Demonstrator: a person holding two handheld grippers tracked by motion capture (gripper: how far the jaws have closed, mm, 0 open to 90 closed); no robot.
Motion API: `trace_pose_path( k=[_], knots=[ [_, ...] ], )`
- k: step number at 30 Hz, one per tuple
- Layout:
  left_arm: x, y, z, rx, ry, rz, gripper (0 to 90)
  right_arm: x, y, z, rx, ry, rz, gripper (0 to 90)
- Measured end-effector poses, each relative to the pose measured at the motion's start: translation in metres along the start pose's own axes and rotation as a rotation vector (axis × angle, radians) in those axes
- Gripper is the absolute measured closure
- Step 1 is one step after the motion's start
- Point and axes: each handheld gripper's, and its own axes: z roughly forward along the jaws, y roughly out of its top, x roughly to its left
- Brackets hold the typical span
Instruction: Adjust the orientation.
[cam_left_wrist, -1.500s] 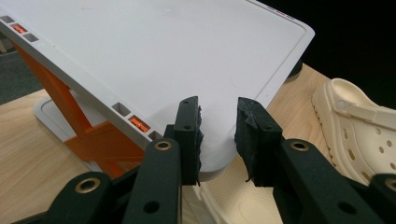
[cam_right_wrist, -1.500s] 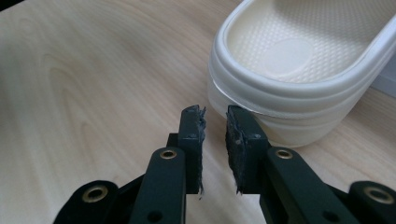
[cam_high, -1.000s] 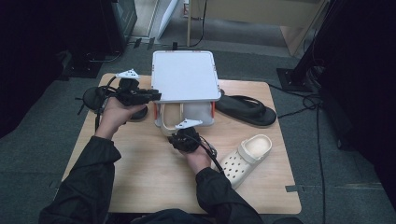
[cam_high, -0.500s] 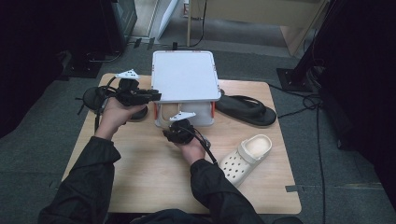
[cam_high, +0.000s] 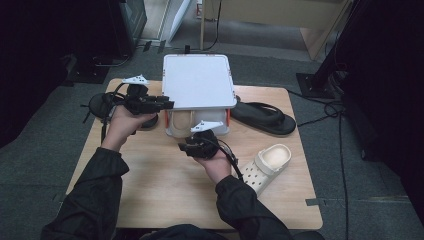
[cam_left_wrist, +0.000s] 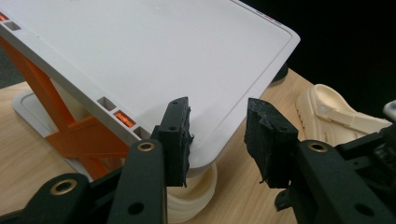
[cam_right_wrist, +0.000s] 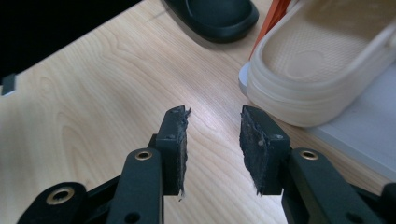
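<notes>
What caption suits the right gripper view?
Open right claw above the wooden table, cream clog ahead on the rack.

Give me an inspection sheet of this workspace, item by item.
Surface: wooden table, bare at the near side.
Job's things: white shoe rack with orange supports; one cream clog on its lower shelf, a second cream clog on the table at right.
Clutter: black flip-flop right of the rack; a dark shoe left of it.
Grippers: left gripper open at the rack's top-shelf corner, jaws just opening; right gripper open, nothing between the fingers, jaws just opening.
Cables: black cables on the floor at right.
Surroundings: grey carpet, dark stands around.
</notes>
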Motion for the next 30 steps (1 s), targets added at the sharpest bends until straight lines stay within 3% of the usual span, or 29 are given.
trace_pose_path(
  k=[8, 17, 25, 30],
  knots=[
    [-0.001, 0.0, 0.001, -0.001, 0.006, 0.012, 58.6, -0.005, 0.001, -0.035, 0.0, -0.015, -0.051, 60.6],
    [-0.001, -0.001, 0.001, -0.008, 0.002, 0.011, 56.7, -0.029, -0.008, -0.076, 0.001, -0.015, -0.029, 60.7],
    [-0.003, -0.001, 0.001, -0.007, 0.002, 0.002, 53.8, -0.051, -0.022, -0.102, -0.023, -0.049, 0.009, 60.7],
    [-0.004, -0.002, 0.001, -0.013, 0.004, 0.018, 53.5, -0.064, -0.037, -0.115, -0.019, -0.075, 0.024, 60.9]
  ],
)
